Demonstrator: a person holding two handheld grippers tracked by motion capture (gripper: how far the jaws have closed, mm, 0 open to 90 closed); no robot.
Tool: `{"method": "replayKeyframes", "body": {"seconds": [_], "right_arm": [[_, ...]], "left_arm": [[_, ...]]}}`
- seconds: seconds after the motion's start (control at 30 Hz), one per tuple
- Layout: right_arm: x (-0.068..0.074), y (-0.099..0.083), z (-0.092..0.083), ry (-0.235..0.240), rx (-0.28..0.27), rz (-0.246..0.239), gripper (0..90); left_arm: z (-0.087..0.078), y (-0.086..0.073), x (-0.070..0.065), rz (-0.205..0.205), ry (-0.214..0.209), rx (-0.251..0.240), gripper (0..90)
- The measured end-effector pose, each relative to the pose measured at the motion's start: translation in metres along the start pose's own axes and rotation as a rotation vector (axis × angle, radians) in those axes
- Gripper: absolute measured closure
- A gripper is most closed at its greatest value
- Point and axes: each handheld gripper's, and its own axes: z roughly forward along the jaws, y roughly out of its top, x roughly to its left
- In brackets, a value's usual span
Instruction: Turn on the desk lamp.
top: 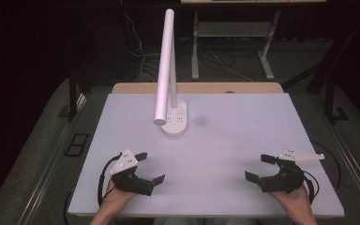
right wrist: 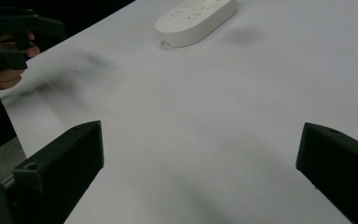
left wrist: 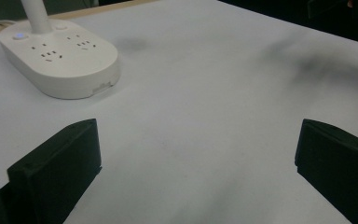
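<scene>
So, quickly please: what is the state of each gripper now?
Left gripper: open, holding nothing, over the table.
Right gripper: open, holding nothing.

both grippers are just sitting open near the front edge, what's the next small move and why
Probably ease the left gripper forward toward the lamp base, the thing nearest to it. Both it and the right gripper stand with jaws wide apart and nothing between them, over the bare white table. The base, with its sockets on top, lies ahead of the left gripper, slightly to its right.
</scene>
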Motion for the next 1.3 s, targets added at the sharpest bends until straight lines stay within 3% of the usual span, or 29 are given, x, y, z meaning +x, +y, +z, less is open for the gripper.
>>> {"method": "replayKeyframes", "body": {"seconds": [0.6, 1.3], "right_arm": [[-0.002, -0.003, 0.005, 0.031, 0.048, 0.008, 0.2], [0.001, -0.002, 0.011, 0.034, 0.085, 0.018, 0.2]], "left_arm": [[0.000, -0.001, -0.001, 0.002, -0.010, -0.001, 0.0], [0.001, -0.003, -0.004, 0.005, -0.021, 0.008, 0.0]]}}
